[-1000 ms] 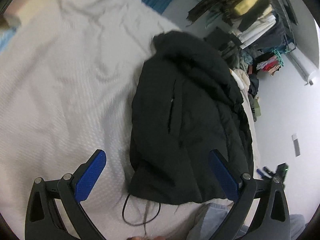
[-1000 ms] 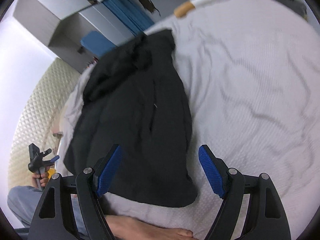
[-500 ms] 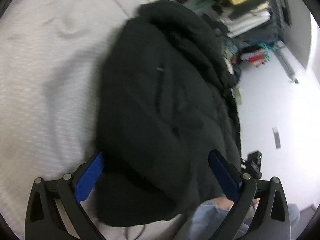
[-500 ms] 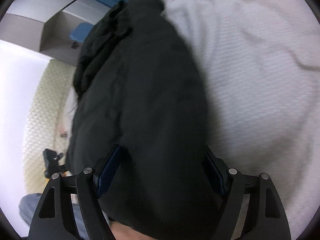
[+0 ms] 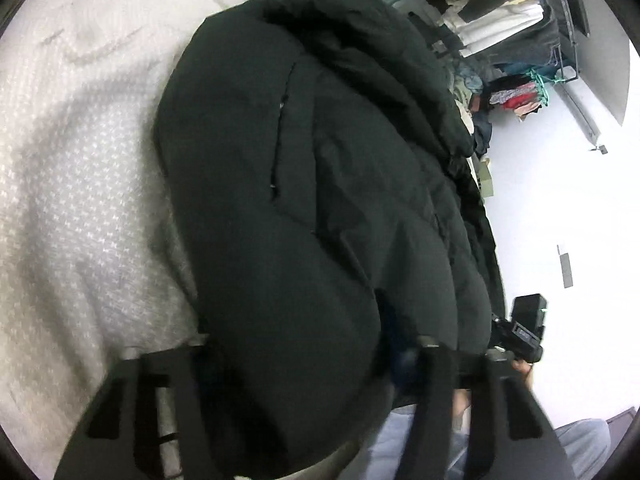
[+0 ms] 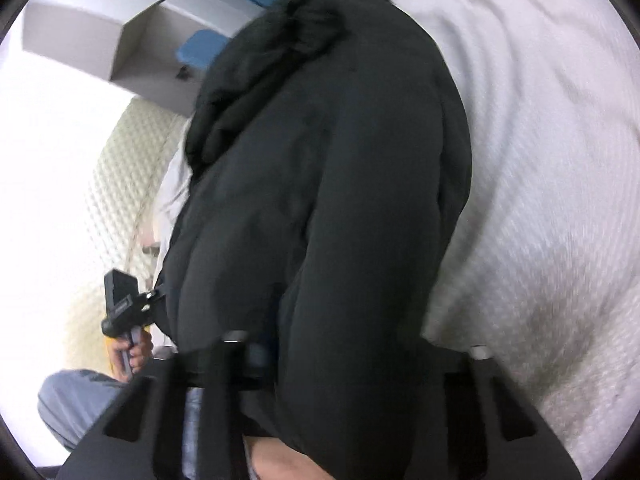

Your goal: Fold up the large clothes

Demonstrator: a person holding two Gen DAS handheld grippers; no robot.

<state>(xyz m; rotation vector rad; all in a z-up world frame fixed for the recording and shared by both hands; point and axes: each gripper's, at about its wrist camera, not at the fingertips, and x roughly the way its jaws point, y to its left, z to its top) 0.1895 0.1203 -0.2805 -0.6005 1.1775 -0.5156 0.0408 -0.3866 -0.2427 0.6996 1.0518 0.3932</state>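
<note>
A large black padded jacket point(image 5: 300, 160) lies on the white textured bedcover point(image 5: 80, 200), hood at the far end. My left gripper point(image 5: 296, 340) straddles the jacket's near hem. Its jaws are closing and the thick fabric bulges up between them, hiding the pads. In the right wrist view the same jacket point(image 6: 340, 160) fills the middle. My right gripper point(image 6: 352, 344) is at the hem's other corner, jaws closing with a fold of fabric pinched between them. The bedcover point(image 6: 540, 160) stretches away on the right.
A loaded clothes rack point(image 5: 500, 8) stands beyond the bed over a pale floor point(image 5: 560, 200). A grey cabinet point(image 6: 100, 28) and a quilted headboard point(image 6: 128, 184) lie to the left. The person's jeans-clad leg point(image 5: 580, 440) is near the bed edge.
Both grippers have dropped forward onto the jacket's near hem. Their wide-open jaws have drawn in around the fabric, which now bunches up between them.
</note>
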